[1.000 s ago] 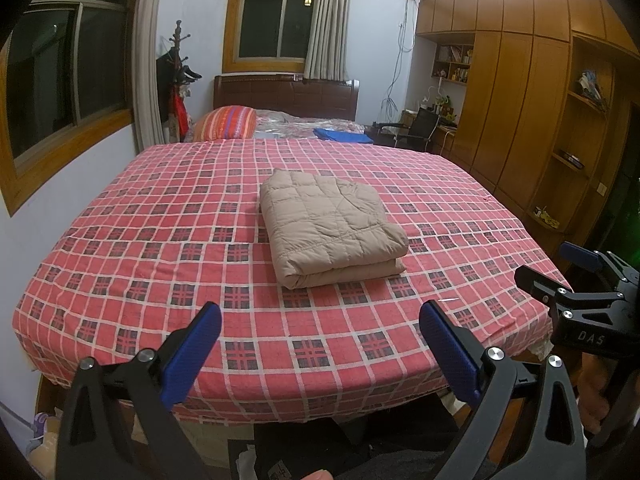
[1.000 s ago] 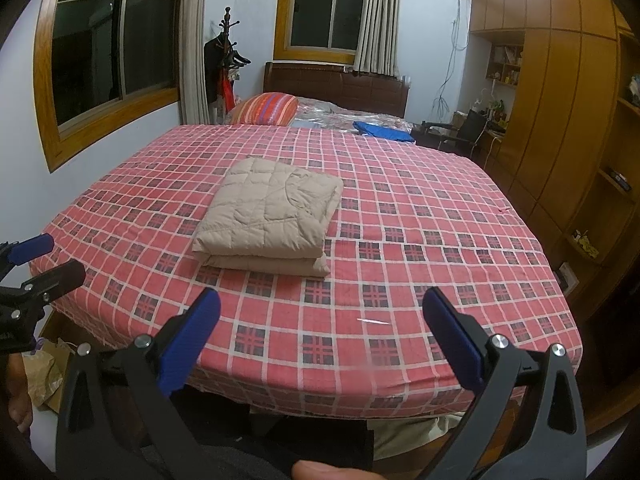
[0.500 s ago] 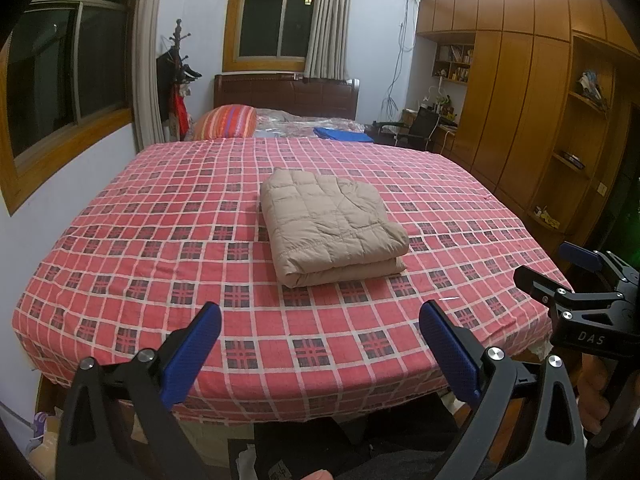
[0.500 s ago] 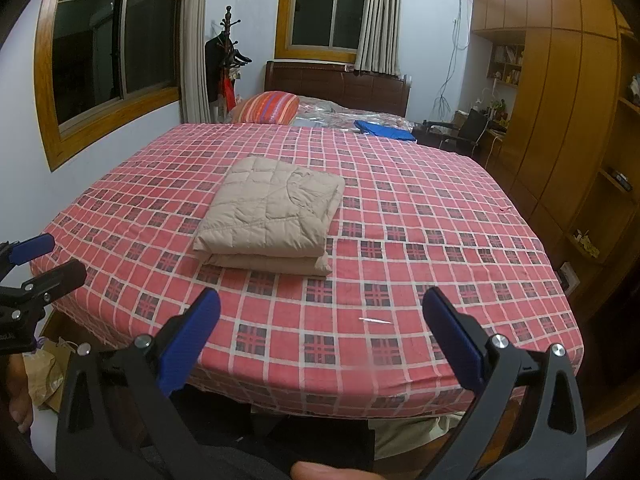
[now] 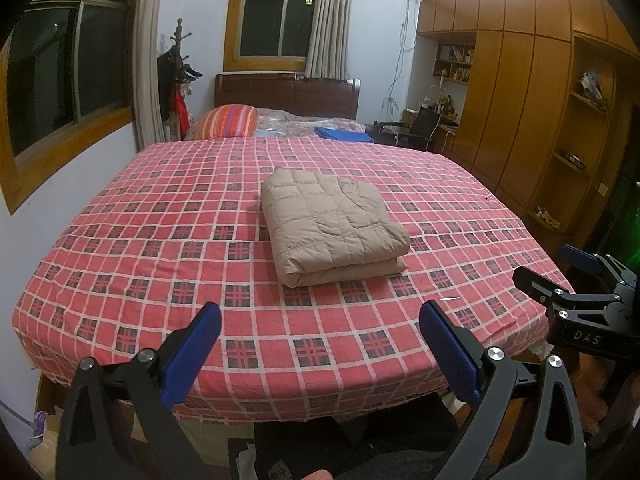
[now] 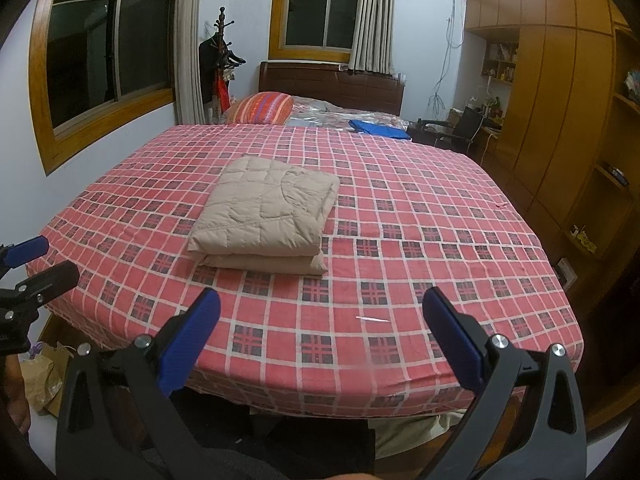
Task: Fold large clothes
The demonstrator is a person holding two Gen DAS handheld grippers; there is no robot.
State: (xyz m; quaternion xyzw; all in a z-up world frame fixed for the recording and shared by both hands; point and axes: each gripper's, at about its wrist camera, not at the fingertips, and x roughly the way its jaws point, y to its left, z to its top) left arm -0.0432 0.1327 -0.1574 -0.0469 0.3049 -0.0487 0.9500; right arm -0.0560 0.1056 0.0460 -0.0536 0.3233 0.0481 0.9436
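- Both sets of jaws stand wide apart and hold nothing: the left gripper (image 5: pixel 320 344) and the right gripper (image 6: pixel 322 328) hang off the near edge of the bed (image 5: pixel 120 264), clear of the cloth.
- From the left wrist view, the right gripper (image 5: pixel 560 272) shows at 3 o'clock, beside the bed's corner; from the right wrist view, the left gripper (image 6: pixel 36 264) shows at 9 o'clock.
- Folded into a thick rectangle, the beige quilted coat (image 5: pixel 332 224) lies flat on the red checked sheet (image 6: pixel 400 240), toward 12 o'clock of the grippers and well apart from both.
- Farther off at 12 o'clock, a striped pillow (image 6: pixel 262 109) lies by the dark headboard (image 6: pixel 332 84), with a blue cloth (image 6: pixel 378 129) at about 1 o'clock.
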